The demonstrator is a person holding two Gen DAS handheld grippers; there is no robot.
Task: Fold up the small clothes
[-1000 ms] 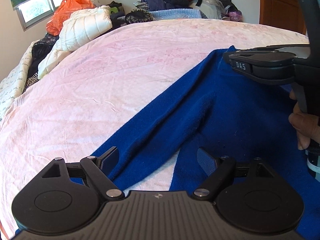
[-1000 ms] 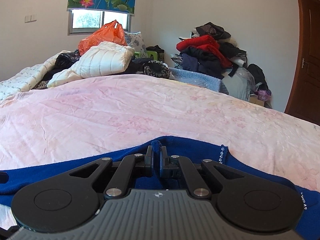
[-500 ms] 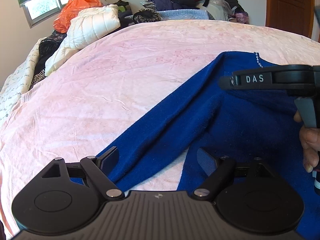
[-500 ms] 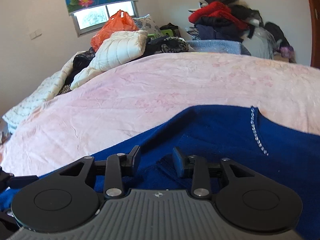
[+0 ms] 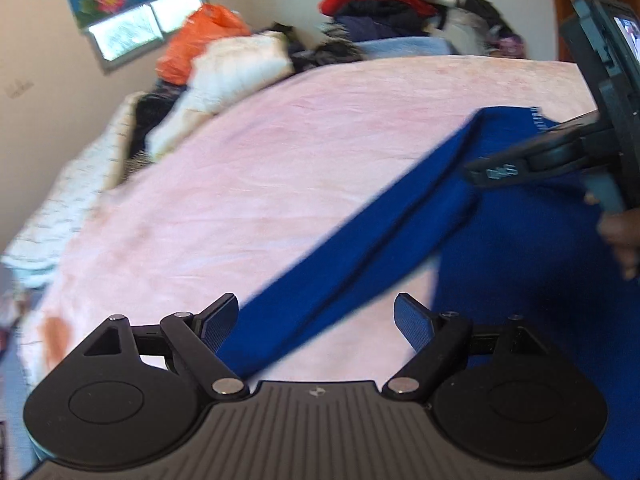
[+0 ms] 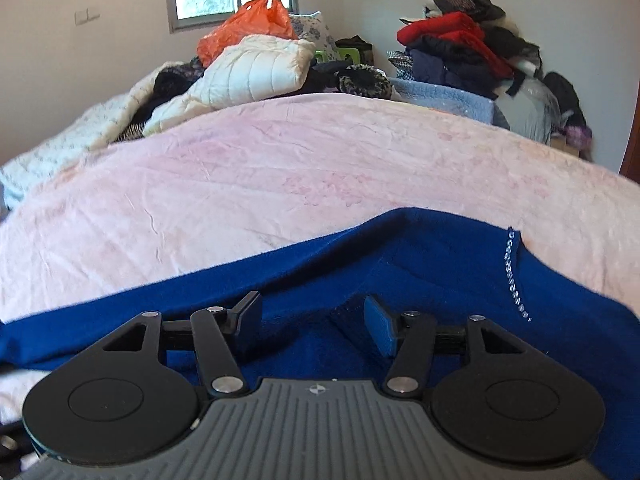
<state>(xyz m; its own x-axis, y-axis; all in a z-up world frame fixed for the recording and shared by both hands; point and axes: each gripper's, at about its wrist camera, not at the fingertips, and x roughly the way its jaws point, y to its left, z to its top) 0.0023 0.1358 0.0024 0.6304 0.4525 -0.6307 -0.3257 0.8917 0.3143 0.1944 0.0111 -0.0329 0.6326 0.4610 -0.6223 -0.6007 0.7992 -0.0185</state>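
Observation:
A dark blue fleece top lies flat on the pink bedspread, with a line of small rhinestones at its neck. One blue sleeve runs diagonally toward my left gripper, which is open; the sleeve's end lies between its fingers untouched. My right gripper hovers low over the top's body with its jaws opening, the pads clear of the cloth beneath. In the left wrist view the right gripper shows at the right, held by a hand.
A white quilted jacket, an orange plastic bag and dark clothes are heaped at the bed's far side. A pile of red and black garments stands at the back right. A brown door is at the far right.
The right gripper was shut on a fold of the blue top; it has let go and its jaws have spread. The left gripper has swung sideways, and its view is now blurred and tilted.

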